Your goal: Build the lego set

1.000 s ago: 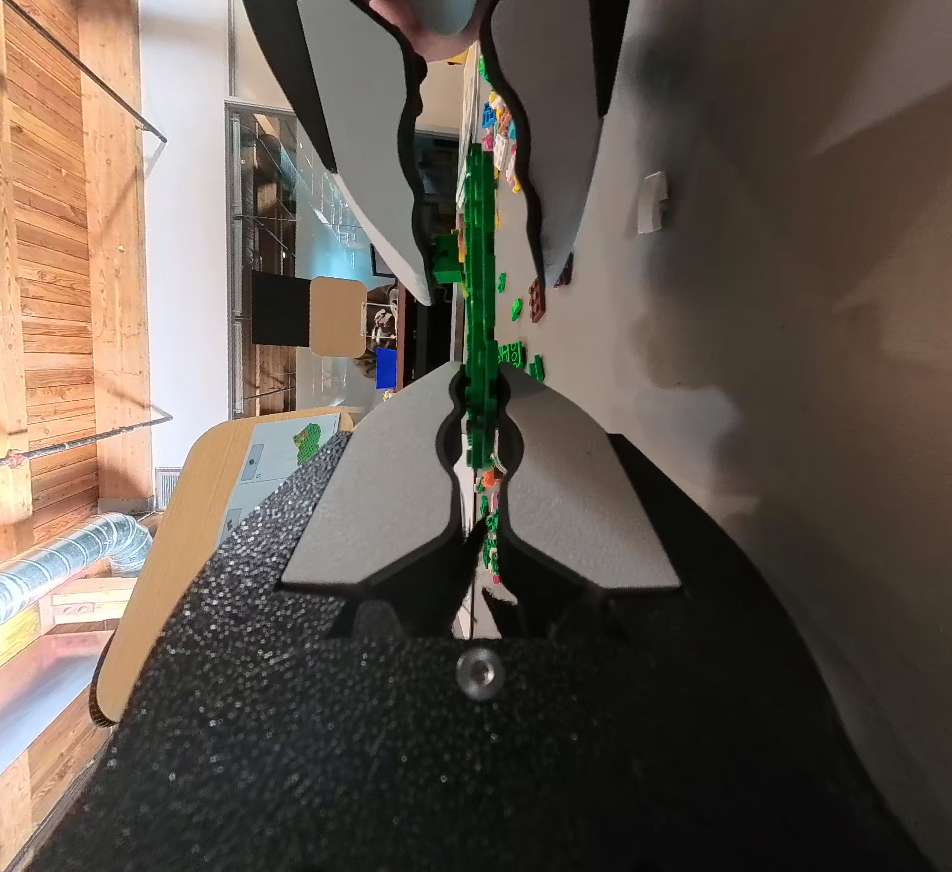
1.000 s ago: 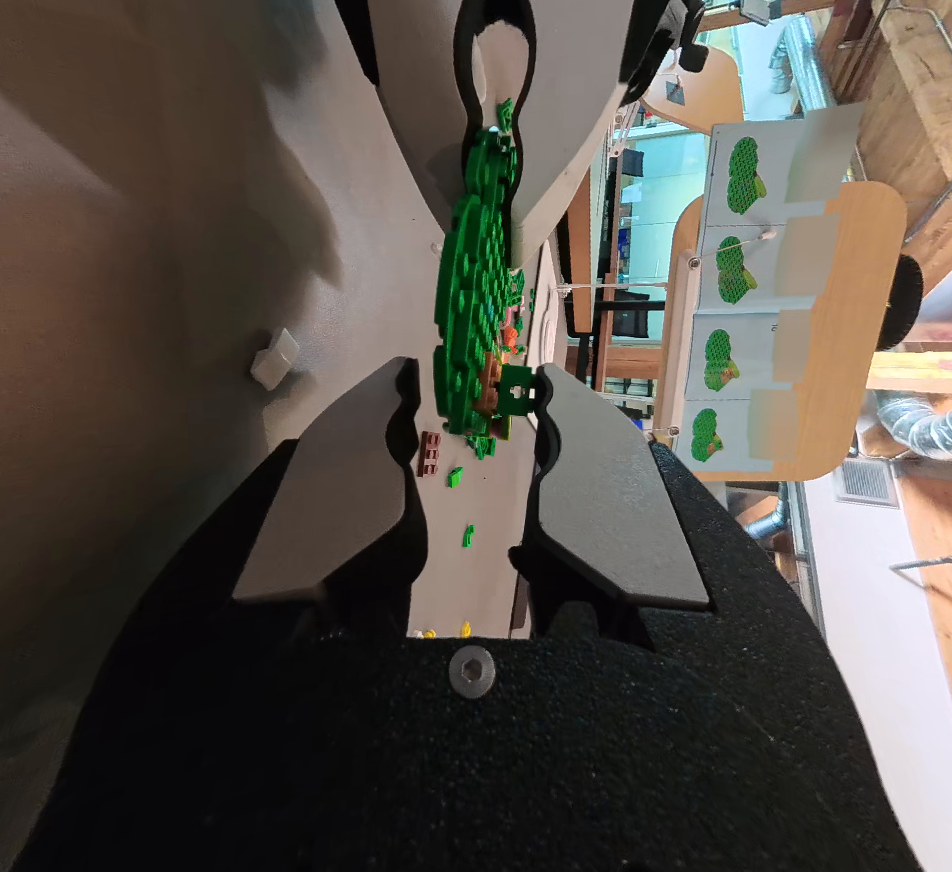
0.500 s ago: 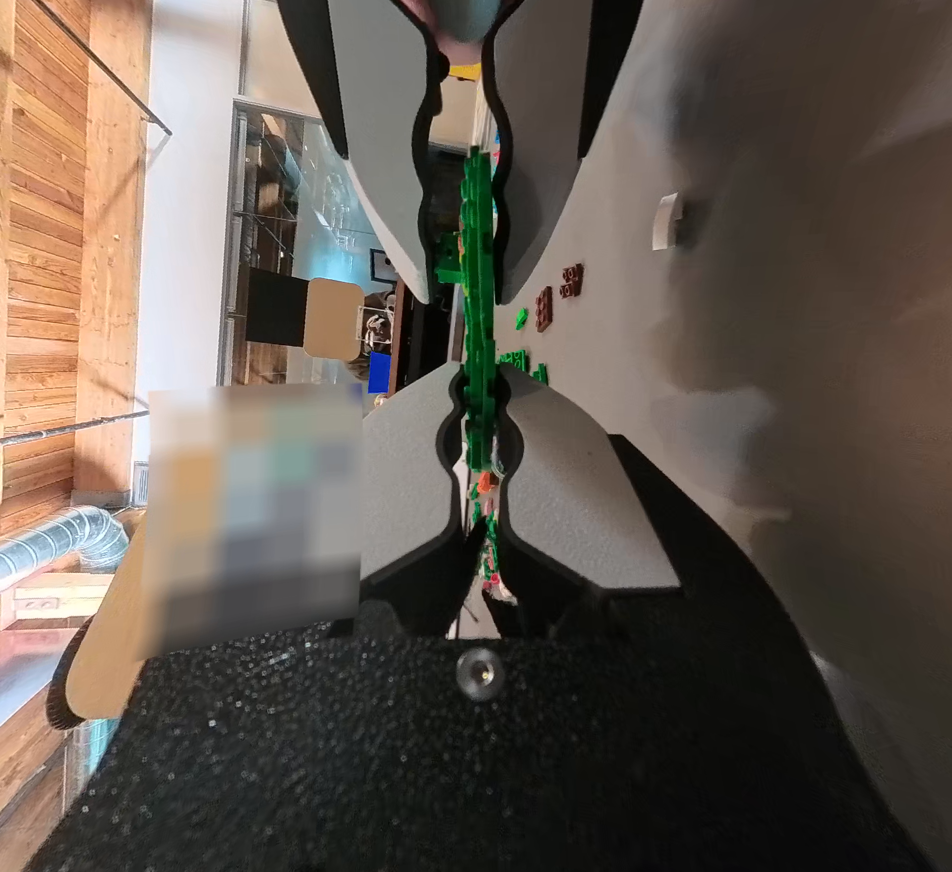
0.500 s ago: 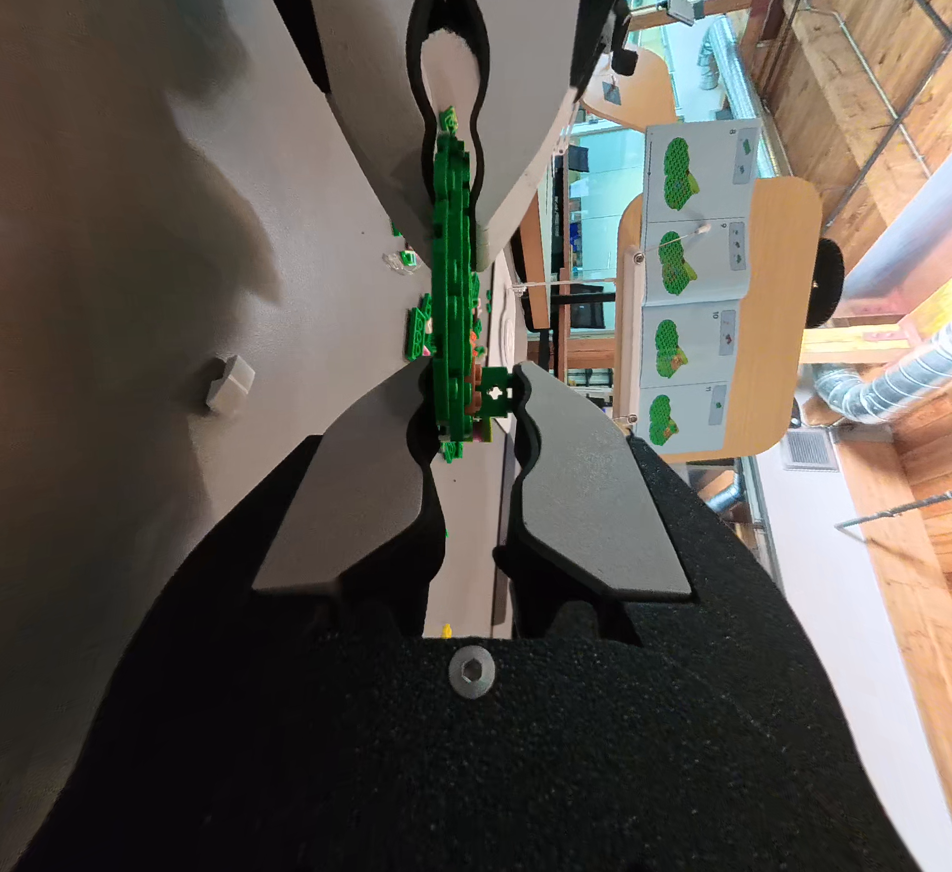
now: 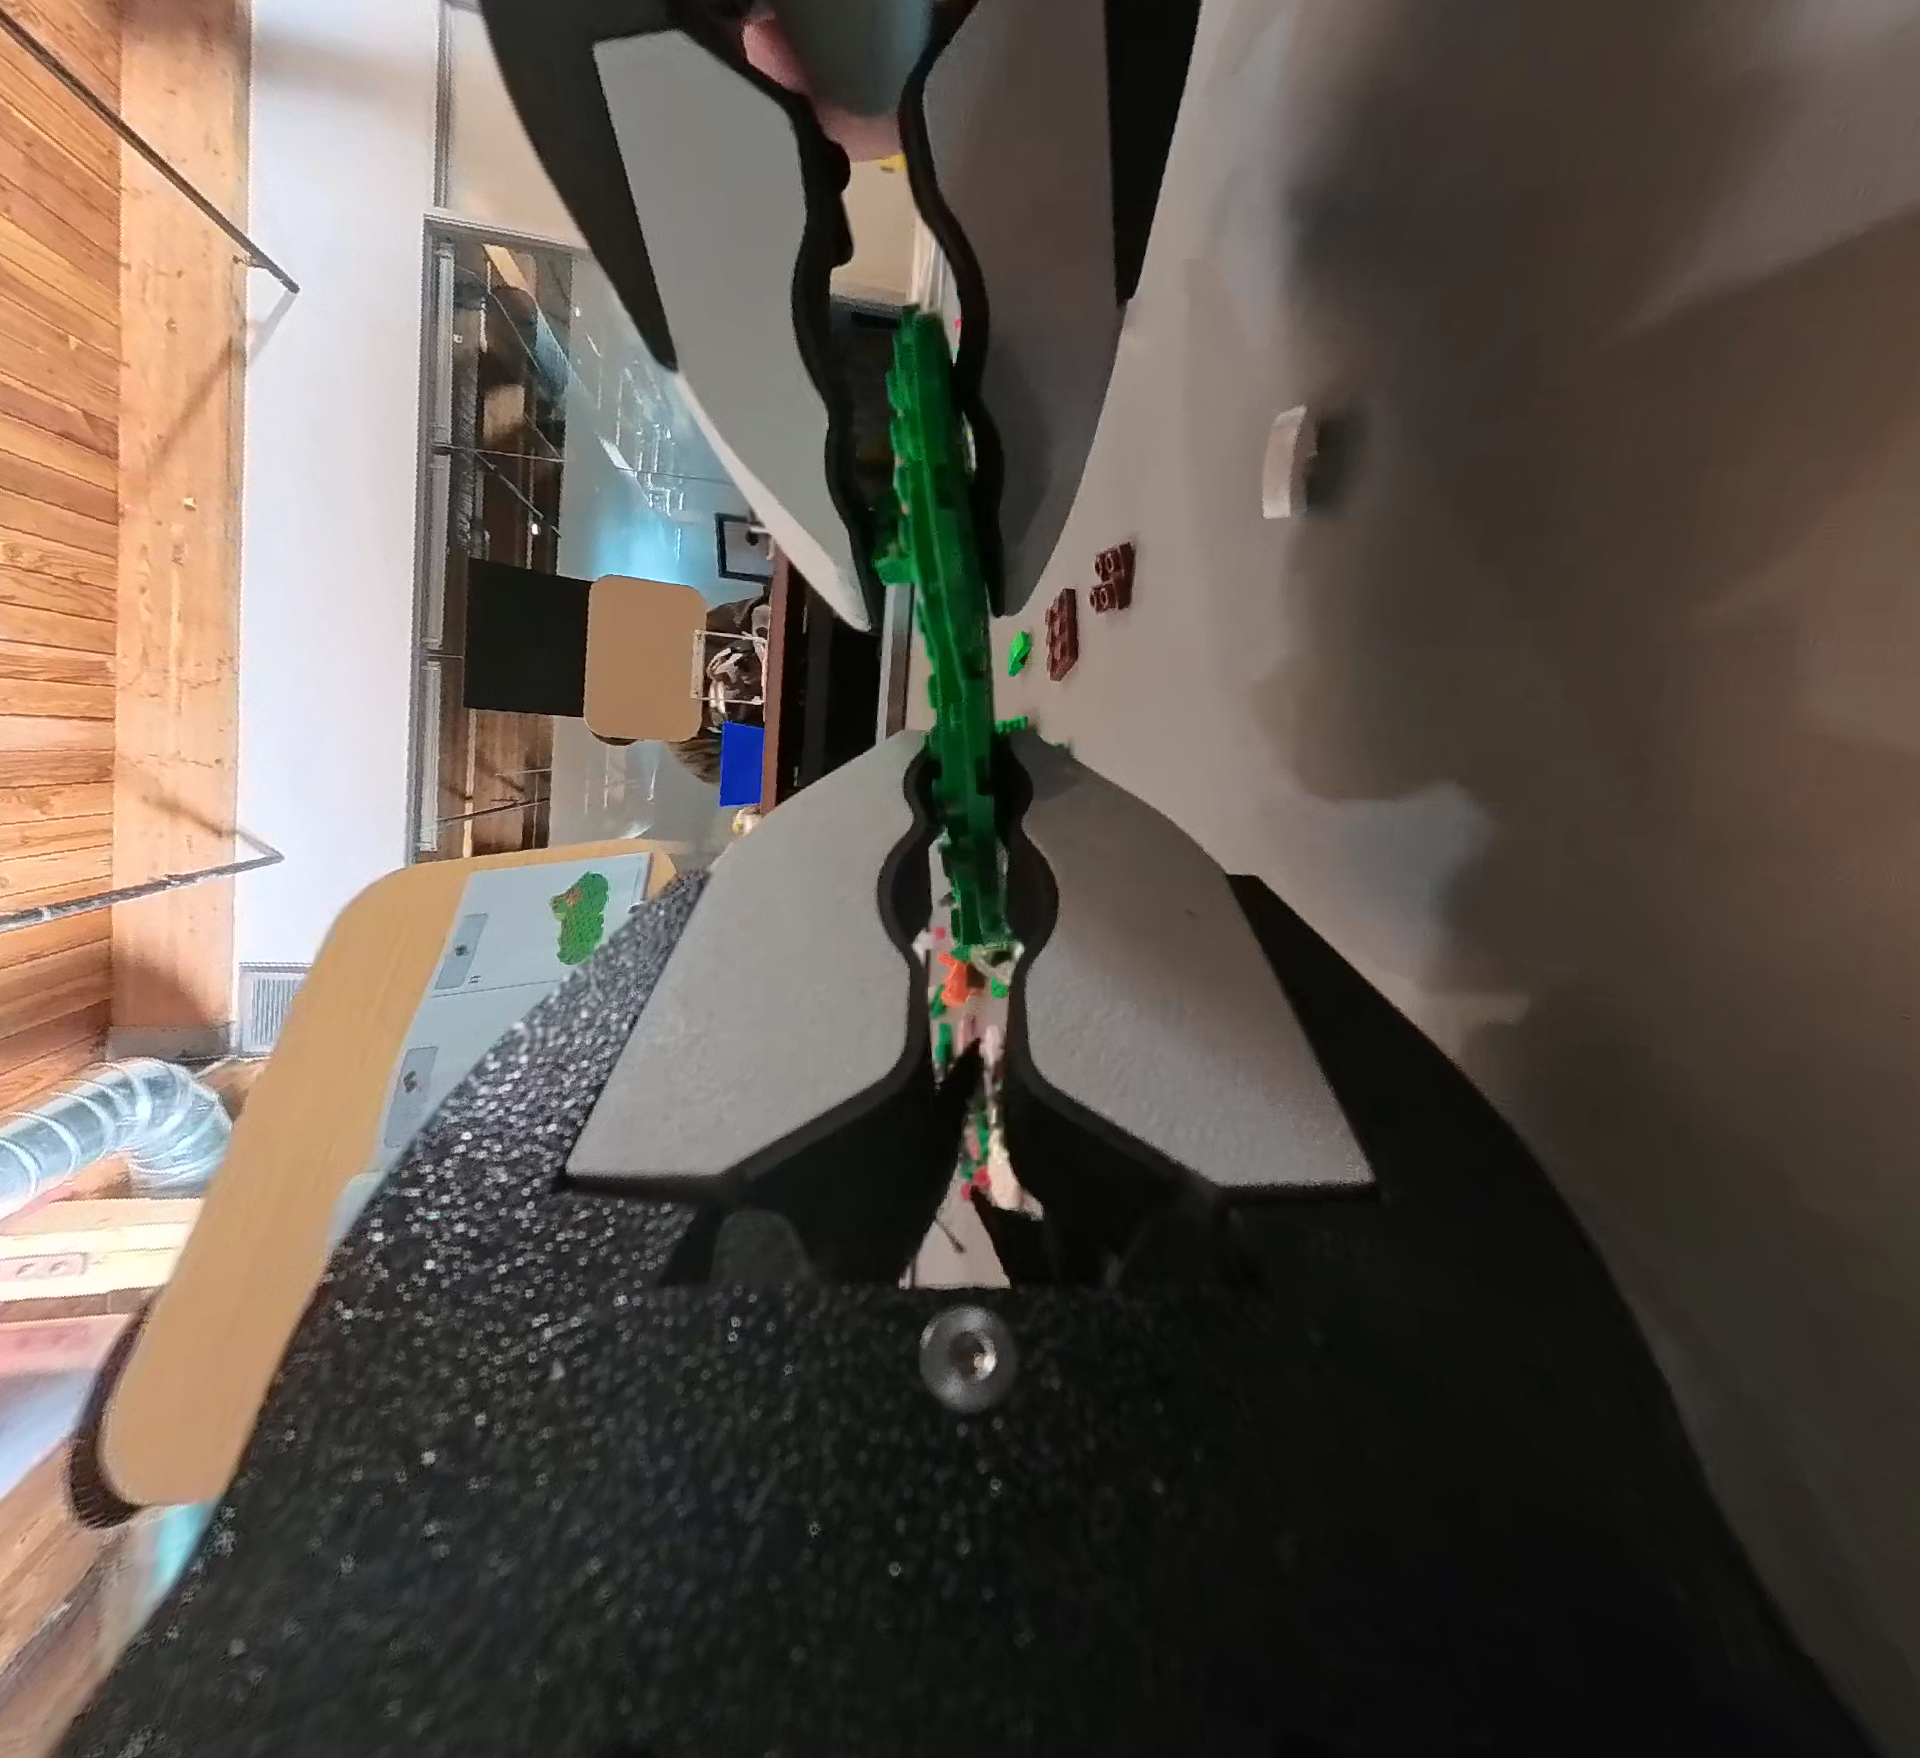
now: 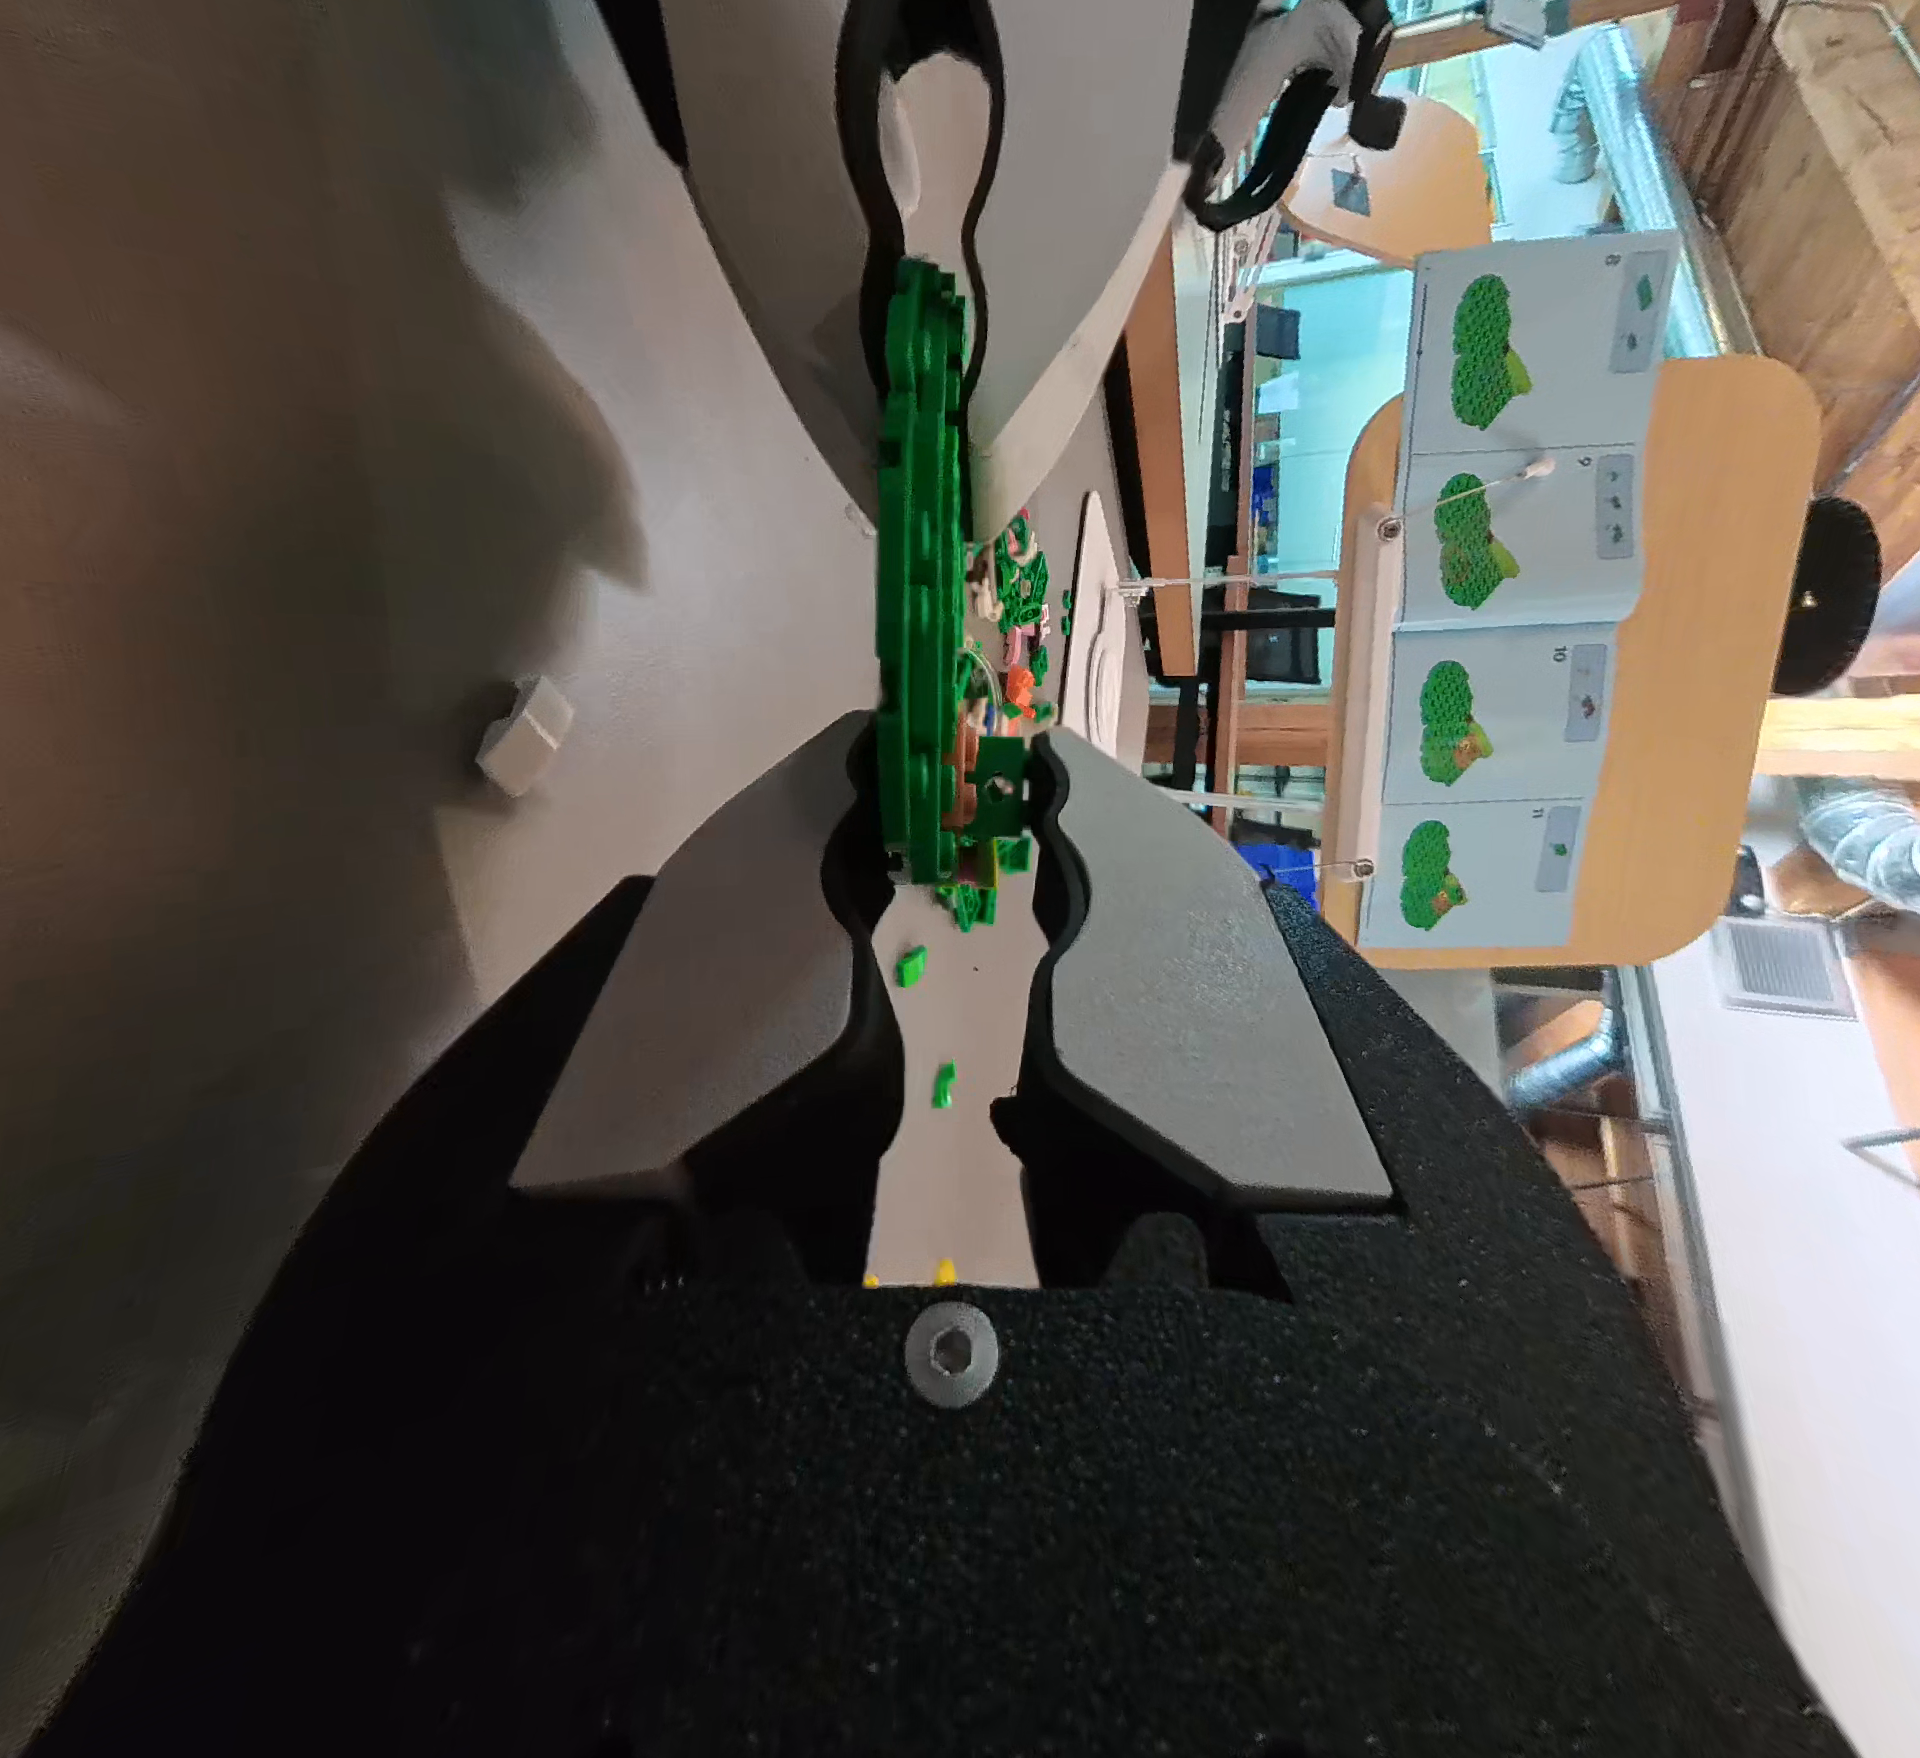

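The green lego plate [image 5: 951,628], edge-on, sat clamped between the left gripper [image 5: 966,835] and the right gripper [image 6: 951,789], which also pinched a small green brick [image 6: 1000,778] against it; squeezing squarely should seat it.

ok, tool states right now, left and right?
Left tool: closed on the green lego plate assembly.
Right tool: closed on the same assembly, pressing a small green brick against it.

The green plate assembly [image 6: 920,565] fills the gap between my fingers [image 6: 1143,960] at both ends. Beside it the grey worktop [image 5: 1558,565] lies mostly open: only a white piece [image 5: 1288,461] and two brown bricks [image 5: 1086,612] (small, low) interrupt it. The instruction board [image 6: 1538,607] stands on the other side.
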